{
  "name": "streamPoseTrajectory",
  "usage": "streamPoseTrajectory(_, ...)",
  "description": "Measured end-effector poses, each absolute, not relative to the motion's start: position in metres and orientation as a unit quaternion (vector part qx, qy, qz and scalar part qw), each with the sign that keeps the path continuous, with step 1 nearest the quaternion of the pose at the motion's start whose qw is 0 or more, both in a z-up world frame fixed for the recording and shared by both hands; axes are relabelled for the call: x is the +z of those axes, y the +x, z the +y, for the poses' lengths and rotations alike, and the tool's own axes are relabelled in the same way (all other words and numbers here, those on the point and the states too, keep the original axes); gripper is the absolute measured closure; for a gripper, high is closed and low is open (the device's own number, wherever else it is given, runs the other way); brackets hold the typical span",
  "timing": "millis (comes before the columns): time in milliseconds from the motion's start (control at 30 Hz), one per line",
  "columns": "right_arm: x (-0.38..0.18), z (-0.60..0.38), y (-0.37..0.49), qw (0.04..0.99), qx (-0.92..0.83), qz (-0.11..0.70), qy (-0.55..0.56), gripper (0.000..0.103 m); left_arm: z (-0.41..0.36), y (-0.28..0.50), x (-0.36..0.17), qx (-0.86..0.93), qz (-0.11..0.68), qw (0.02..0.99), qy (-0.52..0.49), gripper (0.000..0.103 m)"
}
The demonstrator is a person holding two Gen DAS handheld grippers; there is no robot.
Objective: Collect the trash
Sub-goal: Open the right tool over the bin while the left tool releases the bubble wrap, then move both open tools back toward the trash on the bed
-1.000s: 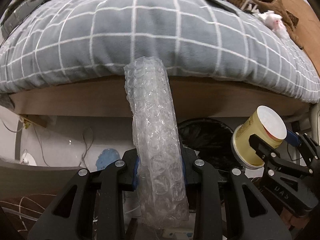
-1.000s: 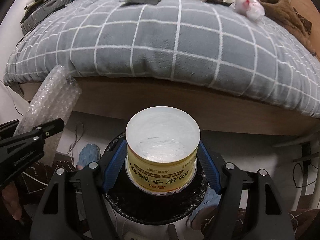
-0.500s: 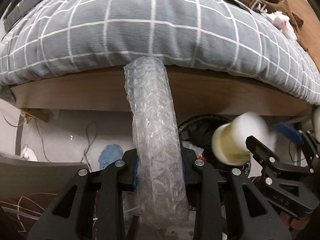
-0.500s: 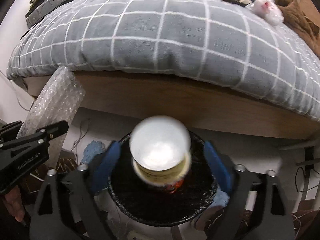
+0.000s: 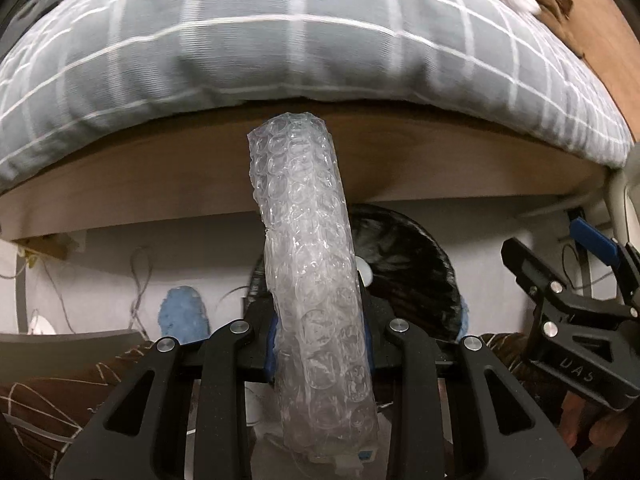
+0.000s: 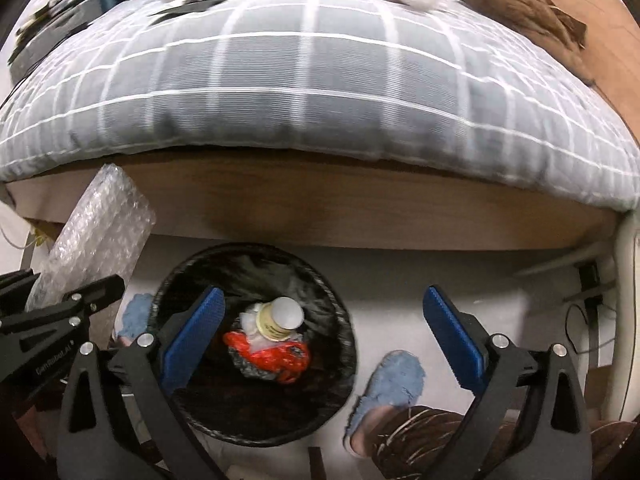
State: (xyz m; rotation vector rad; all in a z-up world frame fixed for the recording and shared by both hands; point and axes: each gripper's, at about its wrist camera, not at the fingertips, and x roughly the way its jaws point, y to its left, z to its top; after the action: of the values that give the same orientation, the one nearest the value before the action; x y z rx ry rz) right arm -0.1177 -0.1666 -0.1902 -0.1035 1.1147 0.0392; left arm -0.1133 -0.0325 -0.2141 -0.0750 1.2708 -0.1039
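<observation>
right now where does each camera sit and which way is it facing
Left wrist: on the left gripper, looking steeply down at the bed edge; its fingers clamp the bubble wrap roll; the right gripper shows at right.
Right wrist: on the right gripper, jaws just opened and empty, looking down into the trash bin holding the yellow cup; a slippered foot shows.
Shared: bin, bed, bubble wrap, grey checked duvet.

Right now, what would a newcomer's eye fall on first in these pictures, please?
Probably the bubble wrap roll clamped upright in the left tool, filling the middle of its view. Next, the black-lined trash bin on the floor beside the bed, with a yellow cup lying on red wrappers inside.
</observation>
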Motion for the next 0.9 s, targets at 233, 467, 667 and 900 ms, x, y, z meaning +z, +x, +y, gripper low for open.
streamPoseTrajectory(233, -0.187, -0.198, -0.120, 0.847, -0.003, 0.531, -0.033, 0.008, -0.062, -0.115, -0.220, -0.070, 0.598, 0.798, -0.022, 0.074)
streamPoseTrajectory(467, -0.187, -0.203, -0.119, 0.848, -0.006, 0.530, -0.033, 0.008, -0.072, -0.115, -0.224, -0.071, 0.594, 0.801, -0.018, 0.067)
streamPoseTrajectory(667, -0.181, -0.200, -0.118, 0.851, -0.005, 0.523, -0.036, 0.008, -0.064, -0.117, -0.214, -0.055, 0.577, 0.815, -0.015, 0.040)
streamPoseTrajectory(900, -0.163, -0.200, -0.116, 0.864, -0.008, 0.503, -0.035, 0.008, -0.055, -0.116, -0.188, -0.032, 0.546, 0.837, -0.015, 0.016)
